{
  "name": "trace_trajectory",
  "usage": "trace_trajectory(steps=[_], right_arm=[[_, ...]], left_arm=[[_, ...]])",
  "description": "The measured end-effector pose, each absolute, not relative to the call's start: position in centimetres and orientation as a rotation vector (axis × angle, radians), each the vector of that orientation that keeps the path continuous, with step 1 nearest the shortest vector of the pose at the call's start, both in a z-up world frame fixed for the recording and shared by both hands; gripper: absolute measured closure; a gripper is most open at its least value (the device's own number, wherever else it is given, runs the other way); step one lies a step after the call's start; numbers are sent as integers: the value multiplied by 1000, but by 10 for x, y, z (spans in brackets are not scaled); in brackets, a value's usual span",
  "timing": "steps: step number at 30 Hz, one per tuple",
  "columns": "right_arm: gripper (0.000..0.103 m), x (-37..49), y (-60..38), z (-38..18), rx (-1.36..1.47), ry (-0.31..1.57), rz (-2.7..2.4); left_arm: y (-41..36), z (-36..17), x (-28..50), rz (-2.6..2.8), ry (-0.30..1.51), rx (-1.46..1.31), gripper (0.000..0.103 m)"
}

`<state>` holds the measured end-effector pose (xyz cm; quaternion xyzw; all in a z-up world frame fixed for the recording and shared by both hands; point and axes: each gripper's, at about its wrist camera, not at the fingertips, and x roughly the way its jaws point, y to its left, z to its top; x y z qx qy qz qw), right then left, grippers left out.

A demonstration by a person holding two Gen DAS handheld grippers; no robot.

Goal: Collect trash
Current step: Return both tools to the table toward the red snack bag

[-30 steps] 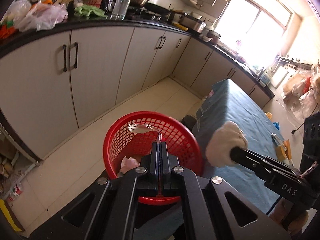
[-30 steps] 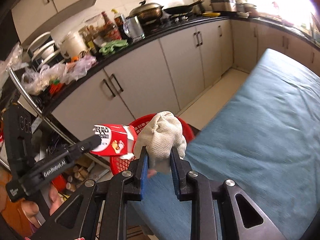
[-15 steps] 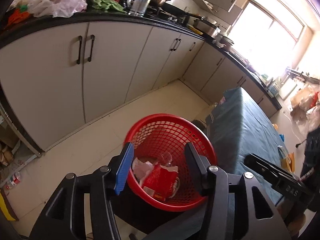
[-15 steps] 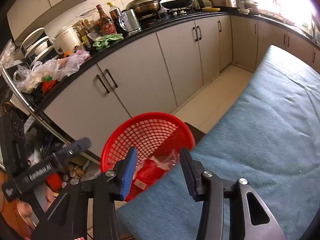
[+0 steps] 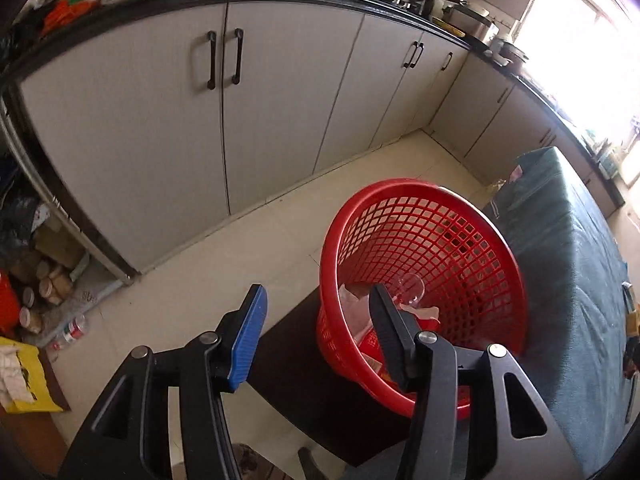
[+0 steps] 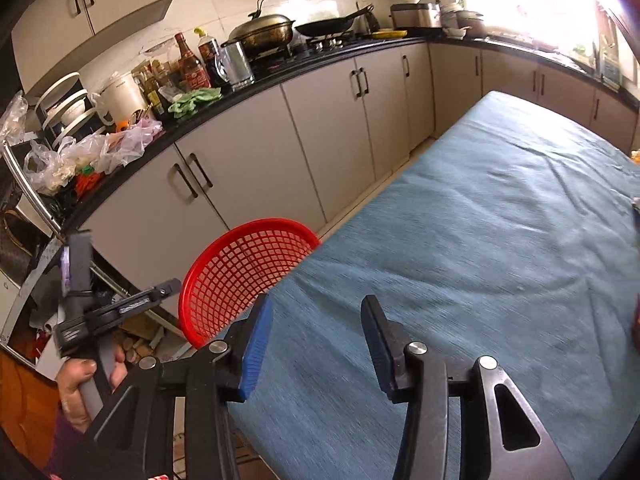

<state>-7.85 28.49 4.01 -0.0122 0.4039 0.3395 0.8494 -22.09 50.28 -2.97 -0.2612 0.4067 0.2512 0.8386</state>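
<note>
The tiled floor (image 5: 192, 292) carries a dark stool (image 5: 304, 384), and the red basket (image 5: 472, 248) stands on that stool, touching the edge of the table. The table wears a blue cloth (image 6: 500, 220), mostly bare. On the floor at the left lie bottles (image 5: 68, 330) and a yellow packet (image 5: 24, 380).

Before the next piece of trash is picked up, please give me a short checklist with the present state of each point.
1. Left gripper empty, jaws open: ok.
2. Right gripper empty, jaws just opened, nothing between them: ok.
3. Red basket upright beside the table: ok.
4. Dropped trash lies inside the basket: ok.
5. Blue tablecloth ahead of the right gripper free of trash: ok here; objects at the far right edge cannot be identified.
6. Basket has room for more: ok.
</note>
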Motion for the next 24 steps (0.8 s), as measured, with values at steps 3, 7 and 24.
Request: trace_trajectory(steps=[3, 7, 24], right_arm=[[49, -88, 270, 40, -29, 844, 687], [48, -94, 249, 36, -1, 858, 665], [41, -104, 68, 27, 233, 844, 408]], left_arm=[[497, -20, -225, 520, 836, -548, 51], [477, 2, -223, 482, 818, -502, 51], [304, 77, -178, 127, 736, -297, 28]])
